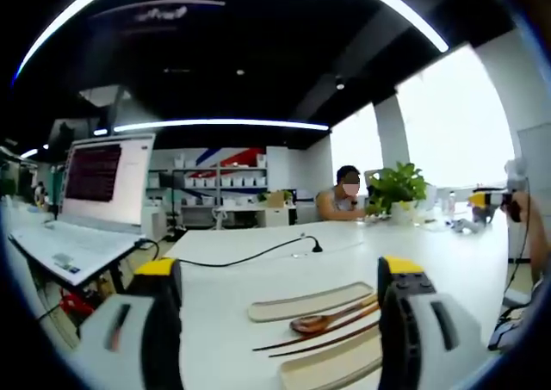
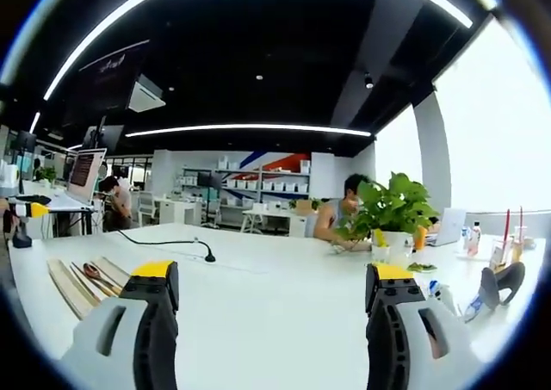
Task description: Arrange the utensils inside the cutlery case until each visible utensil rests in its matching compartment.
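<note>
On the white table [image 1: 232, 278] lie two beige halves of the cutlery case, one farther [image 1: 310, 302] and one nearer [image 1: 331, 366]. Between them rest a wooden spoon [image 1: 317, 324] and dark chopsticks [image 1: 314, 340]. My left gripper [image 1: 277, 274] is open just short of them, nothing between its jaws. My right gripper [image 2: 271, 278] is also open and empty, over bare table. In the right gripper view the case halves [image 2: 71, 288], spoon [image 2: 93, 271] and chopsticks lie far left. The right gripper [image 1: 486, 199] shows at the left gripper view's right edge, held by a hand.
An open laptop [image 1: 95, 192] stands on a side desk at left. A black cable [image 1: 258, 254] runs across the table behind the utensils. A potted plant [image 2: 392, 209], bottles [image 2: 473, 235] and a black object [image 2: 504, 282] sit at the right. A person [image 1: 344, 196] sits at the far end.
</note>
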The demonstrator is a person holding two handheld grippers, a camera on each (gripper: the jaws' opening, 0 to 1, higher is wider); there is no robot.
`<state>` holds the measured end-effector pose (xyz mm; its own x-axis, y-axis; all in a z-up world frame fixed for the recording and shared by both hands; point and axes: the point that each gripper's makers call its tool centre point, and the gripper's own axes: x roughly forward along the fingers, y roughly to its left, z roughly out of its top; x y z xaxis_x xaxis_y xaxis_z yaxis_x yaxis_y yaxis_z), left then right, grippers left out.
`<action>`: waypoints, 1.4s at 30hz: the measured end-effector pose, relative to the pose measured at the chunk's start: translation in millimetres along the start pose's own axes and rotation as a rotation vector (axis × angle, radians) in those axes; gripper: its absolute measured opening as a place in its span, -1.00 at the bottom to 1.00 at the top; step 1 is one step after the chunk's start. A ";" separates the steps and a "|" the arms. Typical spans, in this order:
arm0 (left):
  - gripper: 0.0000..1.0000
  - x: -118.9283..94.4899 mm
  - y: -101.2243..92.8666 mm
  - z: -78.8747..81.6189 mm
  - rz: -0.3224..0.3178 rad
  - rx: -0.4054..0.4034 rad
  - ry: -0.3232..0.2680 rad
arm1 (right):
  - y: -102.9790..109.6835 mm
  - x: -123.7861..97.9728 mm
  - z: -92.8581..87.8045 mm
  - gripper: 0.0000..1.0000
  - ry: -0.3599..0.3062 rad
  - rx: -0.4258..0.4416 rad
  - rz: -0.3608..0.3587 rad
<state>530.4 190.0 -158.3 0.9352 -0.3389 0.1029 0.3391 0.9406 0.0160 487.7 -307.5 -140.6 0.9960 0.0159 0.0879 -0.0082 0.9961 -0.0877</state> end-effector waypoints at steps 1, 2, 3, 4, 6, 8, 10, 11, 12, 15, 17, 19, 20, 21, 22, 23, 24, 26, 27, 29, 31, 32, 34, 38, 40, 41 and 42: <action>1.00 0.0 0.1 -0.4 0.000 0.000 0.002 | 1.7 0.5 0.9 0.87 0.000 -0.003 0.005; 1.00 0.0 0.1 -0.5 0.000 0.001 0.003 | 4.0 1.3 2.2 0.86 -0.001 -0.007 0.013; 1.00 0.0 0.2 -0.4 0.000 0.001 0.002 | 5.8 2.2 3.6 0.85 -0.001 -0.008 0.020; 1.00 -0.1 0.2 -0.1 0.000 0.000 0.001 | 7.7 3.4 5.0 0.85 -0.002 -0.009 0.028; 1.00 -0.2 0.1 -0.2 -0.001 0.000 0.001 | 12.7 6.1 9.0 0.83 -0.003 -0.016 0.047; 0.99 0.1 -0.4 -0.8 -0.003 0.001 0.003 | 17.5 8.7 12.8 0.82 -0.006 -0.016 0.069; 0.99 0.2 -1.2 -1.3 -0.006 -0.001 0.005 | 22.7 11.7 15.7 0.81 -0.006 -0.021 0.089; 0.99 0.2 -1.3 -1.3 -0.007 -0.001 0.004 | 25.9 13.3 16.8 0.81 -0.003 -0.029 0.100; 0.99 0.2 -1.4 -1.3 -0.007 -0.001 0.005 | 29.1 15.0 17.6 0.81 0.001 -0.038 0.111; 0.99 0.2 -1.0 -1.4 -0.009 -0.001 0.007 | 36.7 20.3 22.5 0.82 0.004 -0.053 0.146; 0.99 0.1 -0.8 -1.3 -0.009 -0.001 0.007 | 41.1 23.1 24.7 0.82 0.007 -0.059 0.164; 0.99 -0.2 -0.6 -0.6 -0.010 0.000 0.006 | 46.9 26.5 27.5 0.82 0.008 -0.066 0.181; 0.98 -0.4 -0.3 0.0 -0.010 0.000 0.005 | 49.0 27.9 28.8 0.82 0.009 -0.072 0.190; 0.98 -0.5 -0.2 0.3 -0.011 0.000 0.004 | 50.8 29.2 30.2 0.82 0.010 -0.077 0.197; 0.98 -0.7 -0.2 0.5 -0.012 0.001 0.004 | 52.7 30.4 31.6 0.82 0.009 -0.079 0.204; 0.98 -0.8 0.0 0.7 -0.012 0.002 0.004 | 54.6 31.6 32.7 0.82 0.009 -0.080 0.211; 0.98 -0.9 0.1 0.7 -0.012 0.001 0.004 | 56.8 32.9 33.3 0.82 0.011 -0.082 0.219; 0.98 -1.0 0.4 0.4 -0.012 0.001 0.006 | 61.1 35.1 33.9 0.81 0.014 -0.088 0.233; 0.98 -1.1 0.7 0.4 -0.012 0.001 0.007 | 63.4 36.2 34.3 0.81 0.015 -0.093 0.240; 0.97 -1.3 1.1 0.2 -0.011 0.002 0.008 | 66.0 38.6 34.9 0.81 0.020 -0.100 0.249; 0.97 -1.6 1.2 0.5 -0.011 0.002 0.007 | 70.9 40.8 35.0 0.81 0.024 -0.109 0.264; 0.97 -1.8 1.1 0.6 -0.011 0.002 0.007 | 74.2 42.3 34.8 0.81 0.029 -0.113 0.275; 0.97 -1.9 1.2 0.8 -0.012 0.002 0.007 | 79.5 45.0 33.9 0.80 0.036 -0.120 0.292; 0.97 -2.1 1.9 0.5 -0.010 0.000 0.009 | 90.7 50.3 32.2 0.80 0.051 -0.143 0.324; 0.96 -2.3 2.6 0.5 -0.008 -0.001 0.009 | 97.1 52.5 32.2 0.79 0.057 -0.151 0.346; 0.96 -2.4 3.1 0.5 -0.007 -0.002 0.009 | 99.7 53.9 32.6 0.79 0.058 -0.152 0.355; 0.96 -2.5 3.0 0.4 -0.007 -0.002 0.010 | 102.4 55.5 32.8 0.78 0.061 -0.154 0.365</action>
<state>529.1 193.6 -158.1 0.9336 -0.3460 0.0933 0.3462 0.9380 0.0146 539.2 -201.8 -112.1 0.9336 0.3566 -0.0355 -0.3537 0.9011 -0.2507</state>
